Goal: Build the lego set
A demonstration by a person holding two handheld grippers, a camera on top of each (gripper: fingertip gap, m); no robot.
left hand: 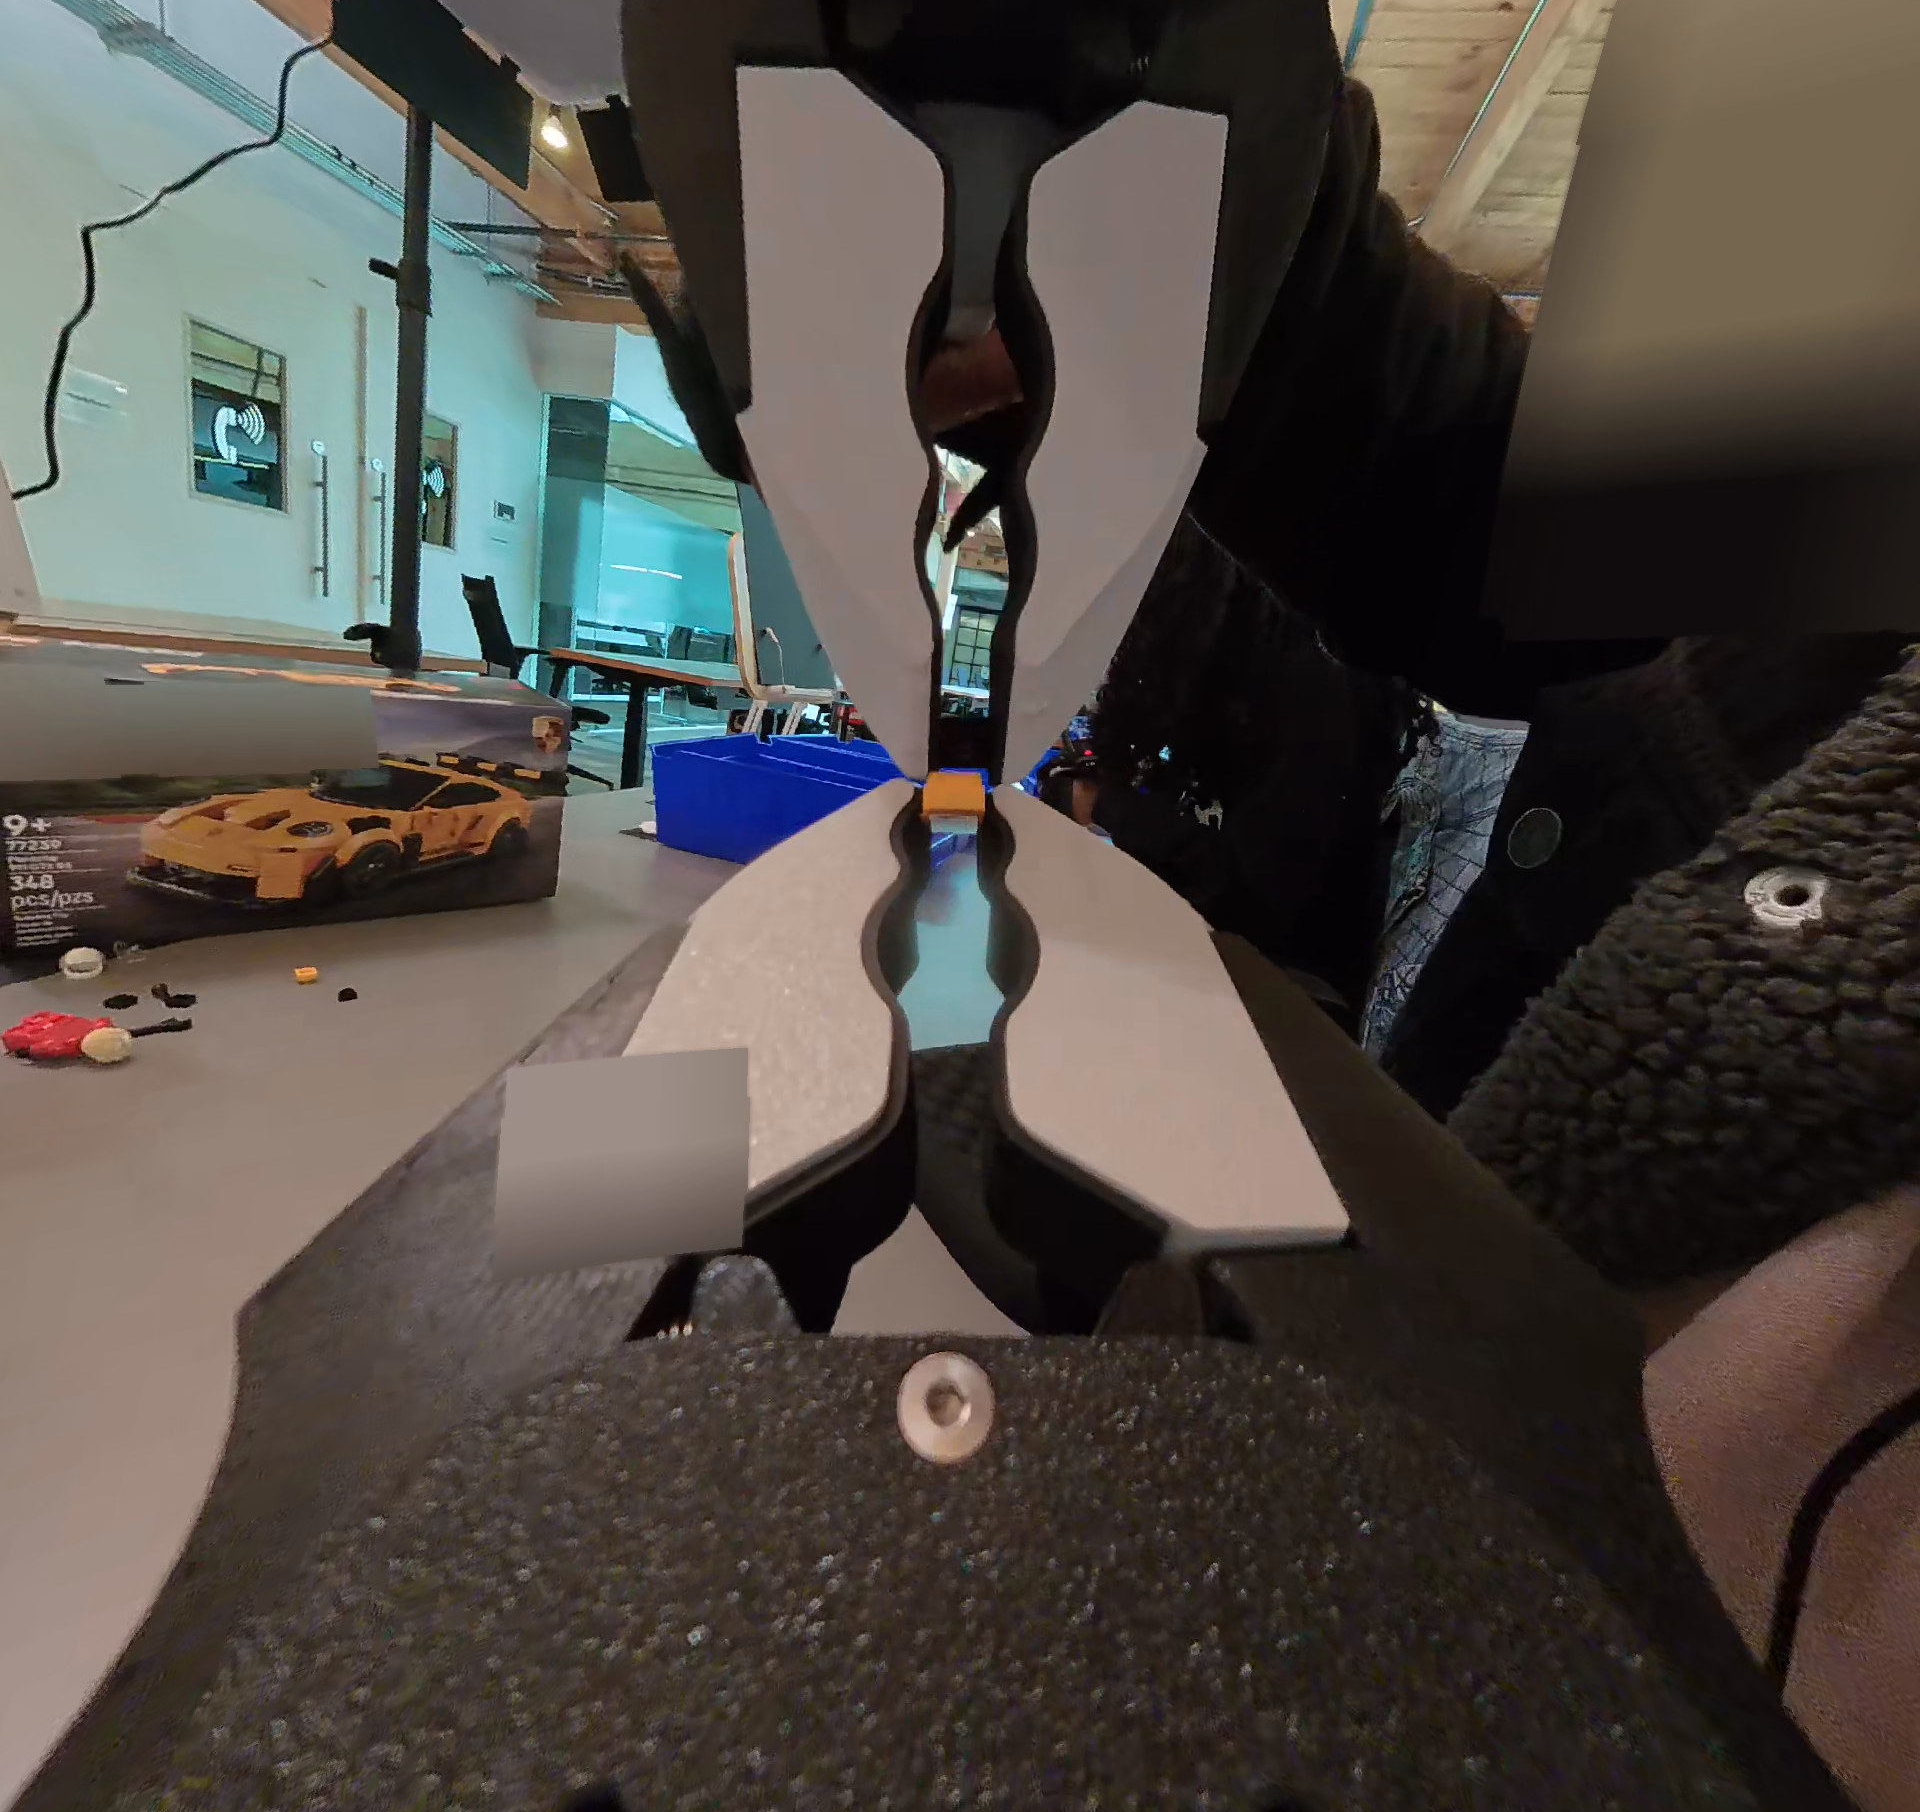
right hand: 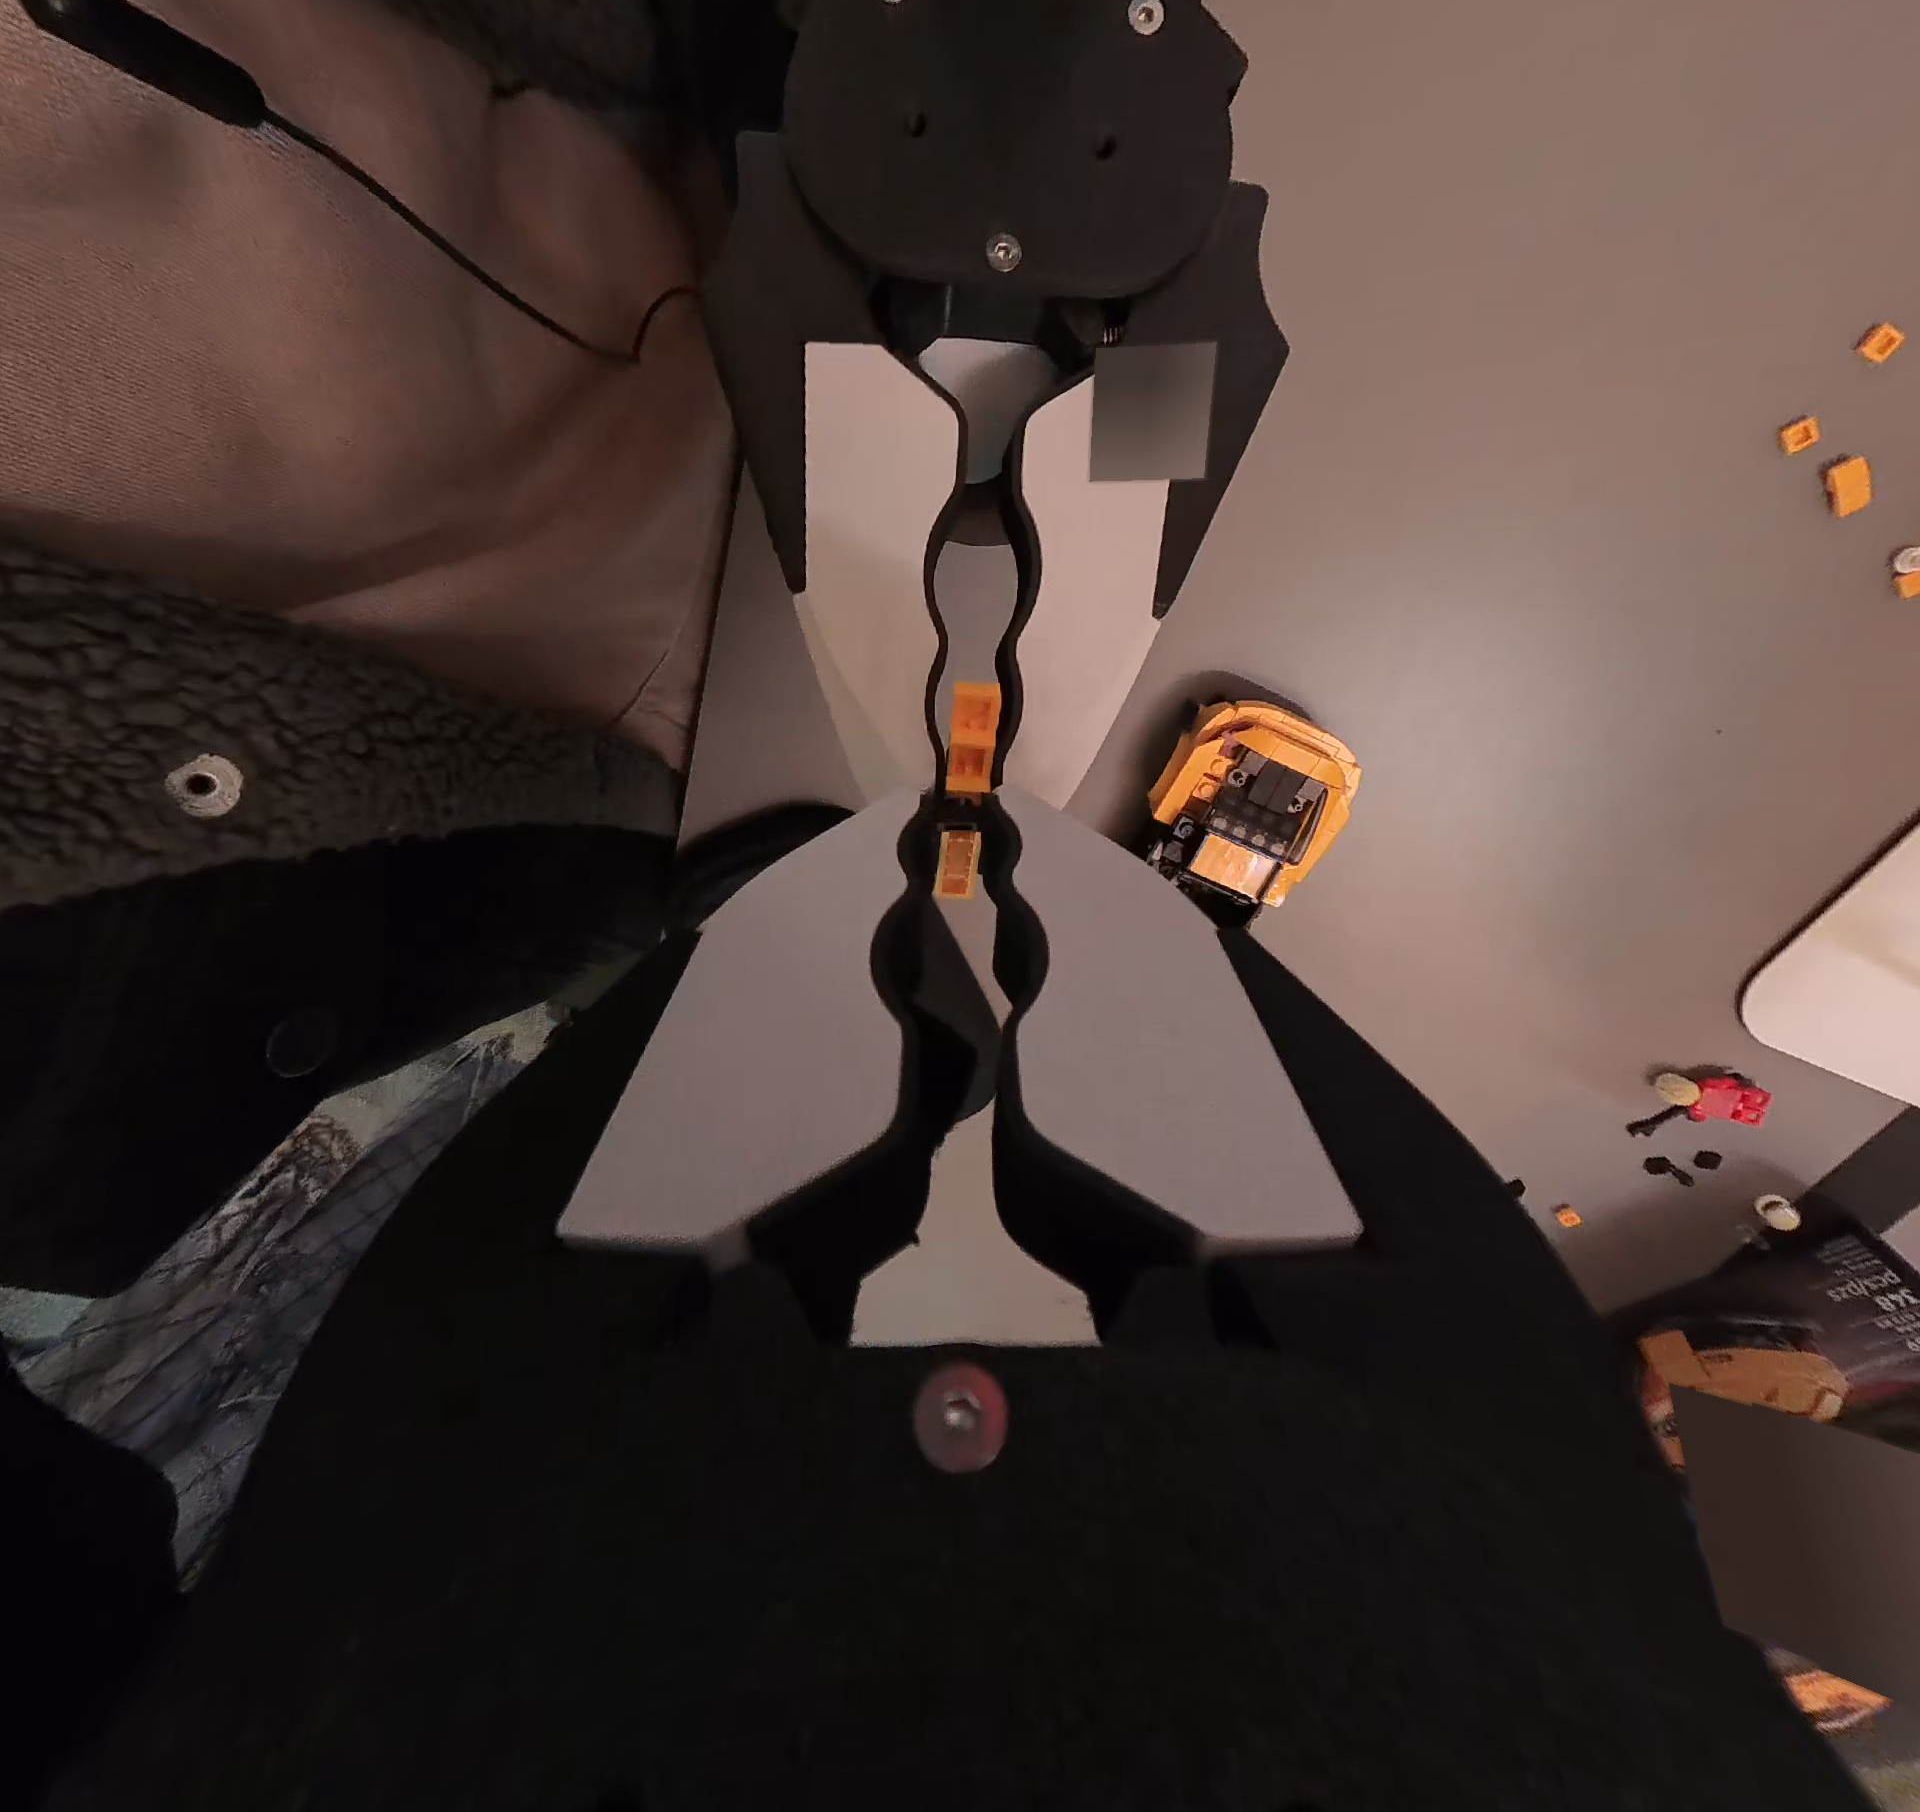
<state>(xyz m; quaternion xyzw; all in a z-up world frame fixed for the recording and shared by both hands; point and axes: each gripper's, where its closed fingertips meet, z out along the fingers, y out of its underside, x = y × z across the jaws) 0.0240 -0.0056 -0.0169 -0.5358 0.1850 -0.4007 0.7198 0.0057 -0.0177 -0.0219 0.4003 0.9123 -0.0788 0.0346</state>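
While the left gripper (left hand: pixel 954 806) and the right gripper (right hand: pixel 961 806) meet tip to tip, each pinching an orange brick (left hand: pixel 954 794) narrowly, only the left view shows the blue bin (left hand: pixel 748 791) beyond, and only the right view shows a second brick (right hand: pixel 975 734) and the part-built yellow car (right hand: pixel 1252 806) on the grey table (right hand: pixel 1507 204).

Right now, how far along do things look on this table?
Done: a partly built yellow car stands on the grey table, its dark inside open on top. In hand: the left tongs grip an orange brick, and the right tongs grip a flat orange piece, tip to tip. Left: loose orange pieces and a red part lie unused.
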